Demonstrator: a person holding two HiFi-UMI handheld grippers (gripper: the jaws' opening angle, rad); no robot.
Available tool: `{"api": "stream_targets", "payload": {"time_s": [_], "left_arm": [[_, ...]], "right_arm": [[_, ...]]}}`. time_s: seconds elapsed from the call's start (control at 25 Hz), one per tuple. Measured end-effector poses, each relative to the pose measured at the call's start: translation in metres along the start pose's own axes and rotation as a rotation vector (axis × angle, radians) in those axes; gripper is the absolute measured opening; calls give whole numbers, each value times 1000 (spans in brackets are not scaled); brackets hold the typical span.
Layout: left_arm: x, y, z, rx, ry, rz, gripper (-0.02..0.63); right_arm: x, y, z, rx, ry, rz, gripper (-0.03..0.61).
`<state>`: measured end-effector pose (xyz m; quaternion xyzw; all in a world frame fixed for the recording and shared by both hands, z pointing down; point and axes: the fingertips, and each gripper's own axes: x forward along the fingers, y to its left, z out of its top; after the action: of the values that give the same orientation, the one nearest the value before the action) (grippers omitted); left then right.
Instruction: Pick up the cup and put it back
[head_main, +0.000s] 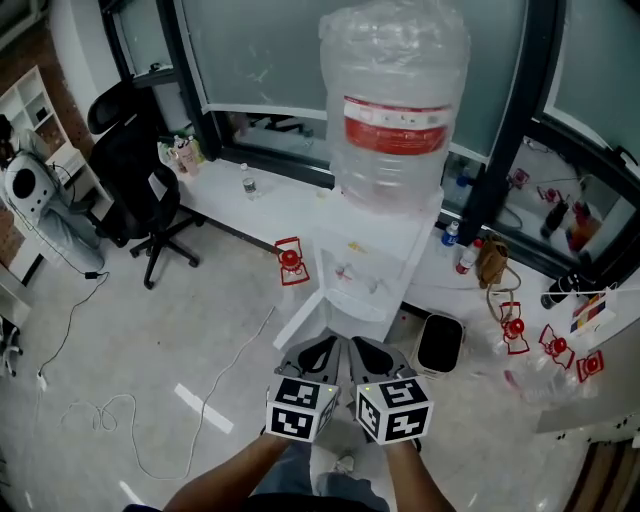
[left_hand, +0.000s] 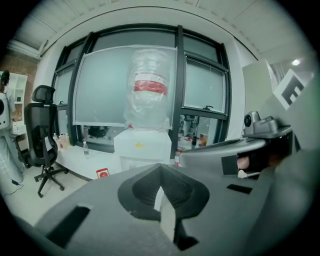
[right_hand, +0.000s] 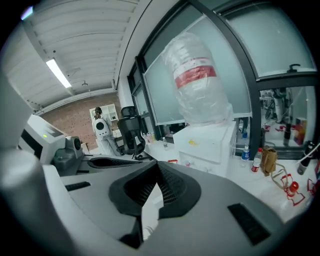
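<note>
No cup shows in any view. A white water dispenser (head_main: 365, 270) with a large clear bottle (head_main: 395, 110) on top stands ahead of me, its taps facing my way. My left gripper (head_main: 318, 352) and right gripper (head_main: 375, 352) are held side by side just in front of the dispenser's base. Both are shut, with nothing between the jaws. In the left gripper view the left gripper (left_hand: 160, 167) points at the dispenser (left_hand: 142, 147), and its jaws meet. The right gripper (right_hand: 157, 166) also has its jaws together, with the dispenser (right_hand: 207, 142) ahead to the right.
A black office chair (head_main: 135, 180) stands at the left. A black waste bin (head_main: 440, 343) sits right of the dispenser. Red-handled items (head_main: 290, 260) and cables (head_main: 110, 410) lie on the floor. A low white ledge (head_main: 225, 205) along the windows carries bottles.
</note>
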<state>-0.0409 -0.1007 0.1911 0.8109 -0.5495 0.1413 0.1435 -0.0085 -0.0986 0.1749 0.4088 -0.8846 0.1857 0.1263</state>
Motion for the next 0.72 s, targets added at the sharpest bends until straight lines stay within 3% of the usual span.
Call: {"api": "stream_targets", "payload": {"time_s": [0.72], "left_arm": [[-38, -28, 7, -2, -28, 40, 9]], "right_arm": [[-45, 20, 4, -12, -35, 3, 21]]}}
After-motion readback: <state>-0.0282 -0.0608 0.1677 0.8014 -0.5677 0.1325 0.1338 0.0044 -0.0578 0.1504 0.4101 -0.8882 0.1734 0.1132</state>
